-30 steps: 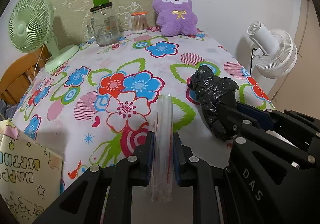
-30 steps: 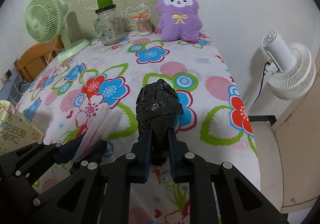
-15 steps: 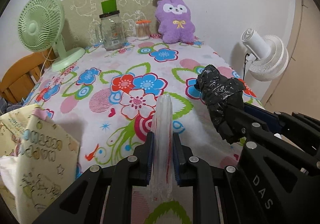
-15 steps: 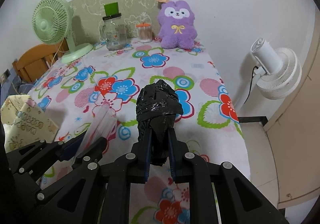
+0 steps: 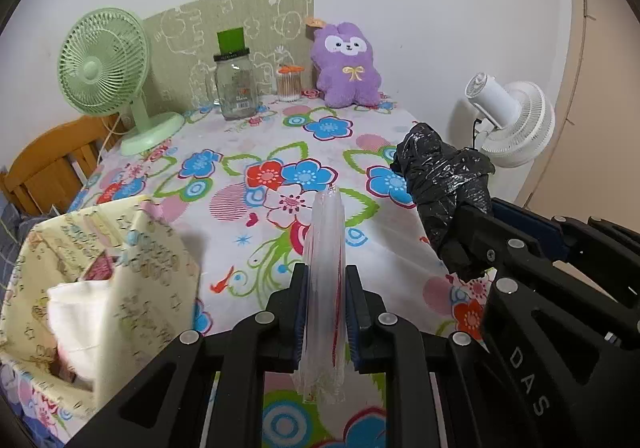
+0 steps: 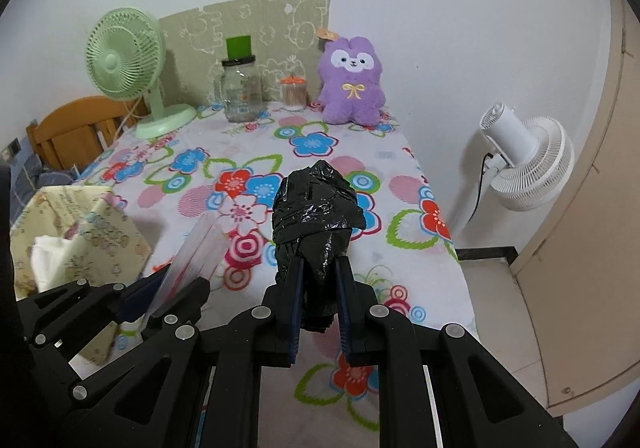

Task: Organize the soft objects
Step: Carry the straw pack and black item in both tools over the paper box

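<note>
My left gripper (image 5: pixel 326 272) is shut on a folded clear plastic bag (image 5: pixel 325 248) with red markings, held upright above the near edge of the flowered tablecloth (image 5: pixel 280 152). To its right, my right gripper (image 6: pixel 318 268) is shut on a crumpled black plastic bag (image 6: pixel 316 208), also held in the air; the same black plastic bag (image 5: pixel 444 176) shows in the left wrist view. A yellow patterned gift bag (image 5: pixel 112 268) with white stuff inside stands open at the near left. A purple plush toy (image 5: pixel 348 66) sits at the table's far end.
At the back stand a green desk fan (image 5: pixel 104 68), a glass jar (image 5: pixel 235 88) with a green block on its lid, and a cotton swab container (image 5: pixel 289 84). A white floor fan (image 6: pixel 524 164) stands right of the table. A wooden chair (image 6: pixel 80 128) is at the left.
Both grippers have drawn back toward the near edge and risen, still holding their bags. The yellow gift bag has come much further into view at the left.
</note>
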Demonstrator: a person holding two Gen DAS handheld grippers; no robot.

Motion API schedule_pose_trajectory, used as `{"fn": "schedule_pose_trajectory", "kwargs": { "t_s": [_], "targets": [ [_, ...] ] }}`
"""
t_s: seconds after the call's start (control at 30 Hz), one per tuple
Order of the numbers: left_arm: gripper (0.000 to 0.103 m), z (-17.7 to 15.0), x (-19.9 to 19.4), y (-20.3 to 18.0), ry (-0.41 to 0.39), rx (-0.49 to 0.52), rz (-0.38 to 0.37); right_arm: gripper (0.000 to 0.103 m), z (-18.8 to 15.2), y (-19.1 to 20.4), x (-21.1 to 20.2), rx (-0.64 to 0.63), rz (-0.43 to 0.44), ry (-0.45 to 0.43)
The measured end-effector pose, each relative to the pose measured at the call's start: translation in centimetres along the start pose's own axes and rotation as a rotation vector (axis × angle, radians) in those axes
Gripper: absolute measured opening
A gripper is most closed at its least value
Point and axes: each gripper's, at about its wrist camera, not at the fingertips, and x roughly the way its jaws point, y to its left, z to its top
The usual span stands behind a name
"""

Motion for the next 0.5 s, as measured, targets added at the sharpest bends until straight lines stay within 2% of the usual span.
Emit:
{"fn": "schedule_pose_trajectory", "kwargs": {
  "t_s": [0.5],
  "targets": [
    [0.015, -1.6, -5.8, 1.4, -0.076, 0.02, -0.004, 0.018, -1.2, 2.5, -6.0, 0.003, 0.004, -0.077]
  ]
}}
